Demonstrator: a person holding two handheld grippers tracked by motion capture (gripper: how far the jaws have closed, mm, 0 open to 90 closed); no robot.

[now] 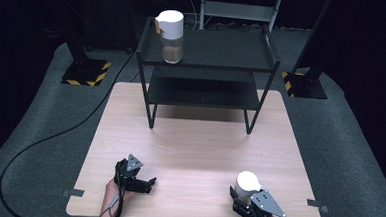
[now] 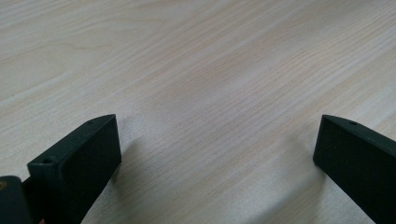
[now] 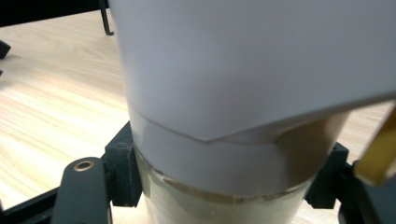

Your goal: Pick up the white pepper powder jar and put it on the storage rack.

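Light wood desk (image 1: 194,138), black two-tier shelf (image 1: 208,59) at far edge, matching jar on top. White-lidded jar (image 1: 247,184) upright at near right corner, clamped between right hand-held gripper (image 1: 249,199) jaws. Left hand-held gripper (image 1: 142,183) wide open, empty, well apart.

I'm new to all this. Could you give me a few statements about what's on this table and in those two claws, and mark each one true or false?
1. The right gripper is clamped on a white-lidded jar. True.
2. The left gripper holds a jar too. False: its jaws stand open over the bare table.
3. A second jar stands on the black shelf. True.
4. That second jar sits on the lower tier. False: it stands on the top tier, at its left end.
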